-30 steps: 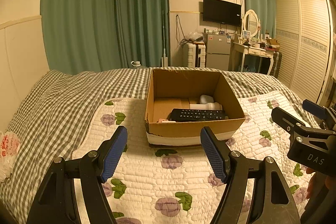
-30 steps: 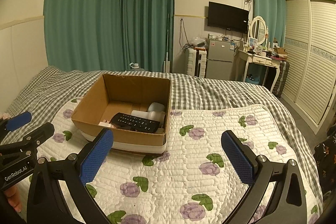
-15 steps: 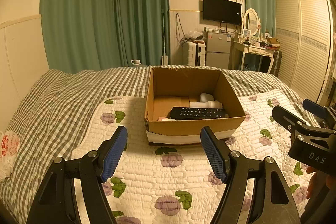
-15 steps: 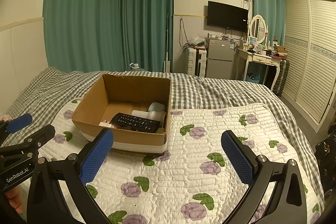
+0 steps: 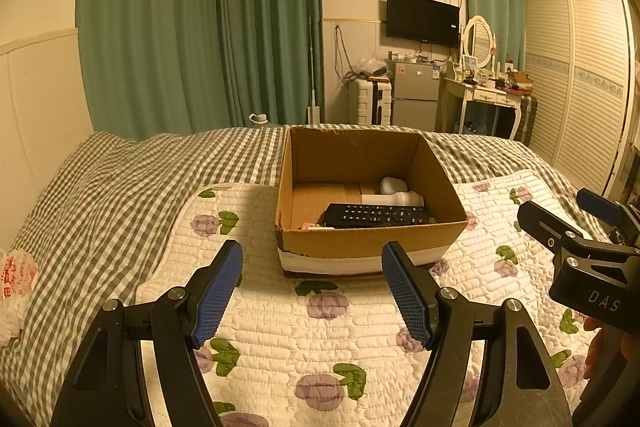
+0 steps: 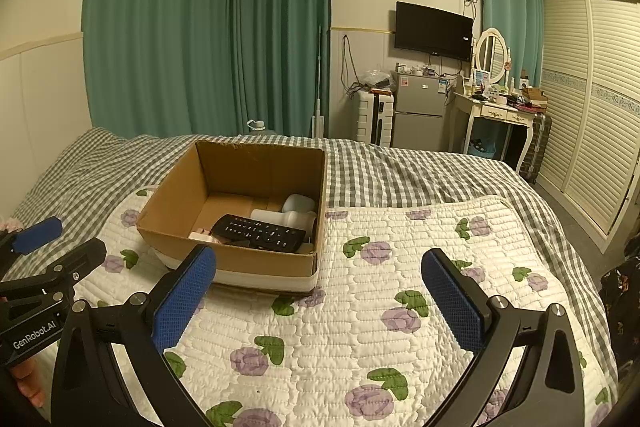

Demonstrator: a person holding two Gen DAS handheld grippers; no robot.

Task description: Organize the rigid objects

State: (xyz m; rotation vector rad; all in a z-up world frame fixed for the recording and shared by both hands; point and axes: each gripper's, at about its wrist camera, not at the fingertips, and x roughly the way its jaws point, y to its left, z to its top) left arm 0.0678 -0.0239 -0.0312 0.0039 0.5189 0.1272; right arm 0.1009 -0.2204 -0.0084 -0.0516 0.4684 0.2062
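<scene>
An open cardboard box (image 5: 360, 247) stands on the flowered quilt (image 5: 320, 327); it also shows in the right wrist view (image 6: 176, 203). Inside lie a black remote control (image 5: 376, 215) (image 6: 258, 233), a white bottle on its side (image 5: 392, 198) (image 6: 284, 217), a white rounded object (image 5: 394, 183) (image 6: 298, 203) and a small pink item (image 5: 310, 225) (image 6: 204, 234). My left gripper (image 5: 312, 291) is open and empty, just in front of the box. My right gripper (image 6: 320, 303) is open and empty, to the box's right front.
A grey checked blanket (image 5: 100, 195) covers the rest of the bed. A white plastic bag (image 5: 16, 283) lies at the left edge. Beyond the bed stand a suitcase (image 6: 374, 117), a small fridge (image 6: 418, 111), a dressing table (image 6: 496, 111) and a wardrobe (image 6: 592, 99).
Both cameras have tilted up and drawn back slightly, so the box sits a little lower in view. Both grippers stay open and empty. The box's contents have not moved.
</scene>
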